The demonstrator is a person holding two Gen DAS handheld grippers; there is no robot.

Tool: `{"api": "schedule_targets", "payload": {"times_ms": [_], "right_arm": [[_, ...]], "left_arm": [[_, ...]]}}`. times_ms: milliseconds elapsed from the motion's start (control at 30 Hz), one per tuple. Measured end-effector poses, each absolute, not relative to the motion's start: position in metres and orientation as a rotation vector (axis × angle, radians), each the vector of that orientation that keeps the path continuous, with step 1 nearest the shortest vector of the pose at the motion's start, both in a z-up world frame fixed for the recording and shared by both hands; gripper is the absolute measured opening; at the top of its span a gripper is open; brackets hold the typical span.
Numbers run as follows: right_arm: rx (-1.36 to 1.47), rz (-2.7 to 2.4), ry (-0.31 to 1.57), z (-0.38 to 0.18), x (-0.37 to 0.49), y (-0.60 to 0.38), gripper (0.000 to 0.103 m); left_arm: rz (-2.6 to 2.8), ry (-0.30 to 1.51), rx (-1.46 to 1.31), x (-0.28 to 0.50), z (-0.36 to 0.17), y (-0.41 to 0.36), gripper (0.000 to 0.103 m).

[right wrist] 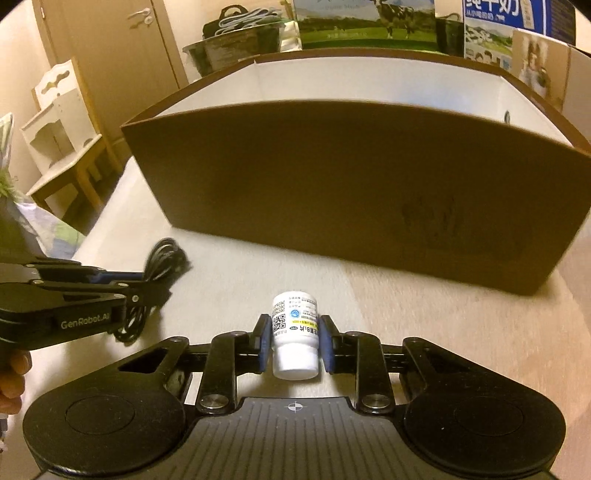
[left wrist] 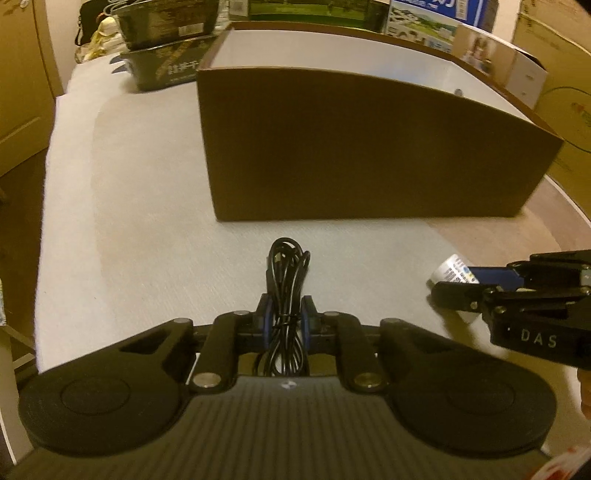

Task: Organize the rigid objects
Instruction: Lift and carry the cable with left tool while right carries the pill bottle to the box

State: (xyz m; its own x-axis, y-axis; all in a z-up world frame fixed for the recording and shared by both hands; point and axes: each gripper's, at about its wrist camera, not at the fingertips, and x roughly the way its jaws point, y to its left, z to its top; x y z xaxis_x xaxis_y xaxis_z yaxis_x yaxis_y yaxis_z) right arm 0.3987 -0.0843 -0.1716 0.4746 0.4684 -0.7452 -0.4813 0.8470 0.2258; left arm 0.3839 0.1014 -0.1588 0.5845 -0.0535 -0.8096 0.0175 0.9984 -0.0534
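A coiled black cable (left wrist: pixel 286 291) lies on the pale table, and my left gripper (left wrist: pixel 287 321) is shut on its bundled middle. Its loops stick out ahead of the blue pads. From the right wrist view the same cable (right wrist: pixel 166 258) and left gripper (right wrist: pixel 147 286) show at the left. My right gripper (right wrist: pixel 294 338) is shut on a small white pill bottle (right wrist: pixel 294 332) with a printed label, cap toward the camera. In the left wrist view that bottle (left wrist: pixel 452 273) peeks out of the right gripper (left wrist: pixel 458 284) at the right edge. A large open cardboard box (left wrist: pixel 369 147) stands just beyond both.
The box (right wrist: pixel 351 192) has white inner walls and a small object at its far right corner. Behind it stand milk cartons (right wrist: pixel 369 22), dark packaged boxes (left wrist: pixel 166 48) and a bag. A small white wooden shelf (right wrist: pixel 62 140) sits off the table's left. A hand (right wrist: pixel 13 376) holds the left gripper.
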Motion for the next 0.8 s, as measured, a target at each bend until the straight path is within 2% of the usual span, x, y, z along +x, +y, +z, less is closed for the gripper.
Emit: {"api": "schedule_targets", "payload": {"times_ms": [133,300,500,600,800], "right_arm": [[-0.012,0.573,0.905,-0.171,0.392,-0.086,0.028],[0.003,0.555,0.916,-0.170,0.399,-0.079,0.028],[-0.016,0.549,0.905,-0.171,0.396,-0.079,0.028],[-0.036,0.547,0.898,-0.170,0.392,-0.078,0.028],[-0.037,0.545,0.910,-0.169,0.394,-0.077,0.028]], "left_arm": [[-0.035,0.949,-0.047,0.386,-0.159,0.101,0.015],[-0.032,0.962,-0.047,0.397,-0.160,0.101,0.024],[-0.022,0.965,-0.017,0.399,-0.161,0.095,0.024],[-0.018,0.967,-0.015,0.399,-0.161,0.093,0.016],[-0.025,0.976,-0.029,0.396,-0.159,0.092,0.015]]}}
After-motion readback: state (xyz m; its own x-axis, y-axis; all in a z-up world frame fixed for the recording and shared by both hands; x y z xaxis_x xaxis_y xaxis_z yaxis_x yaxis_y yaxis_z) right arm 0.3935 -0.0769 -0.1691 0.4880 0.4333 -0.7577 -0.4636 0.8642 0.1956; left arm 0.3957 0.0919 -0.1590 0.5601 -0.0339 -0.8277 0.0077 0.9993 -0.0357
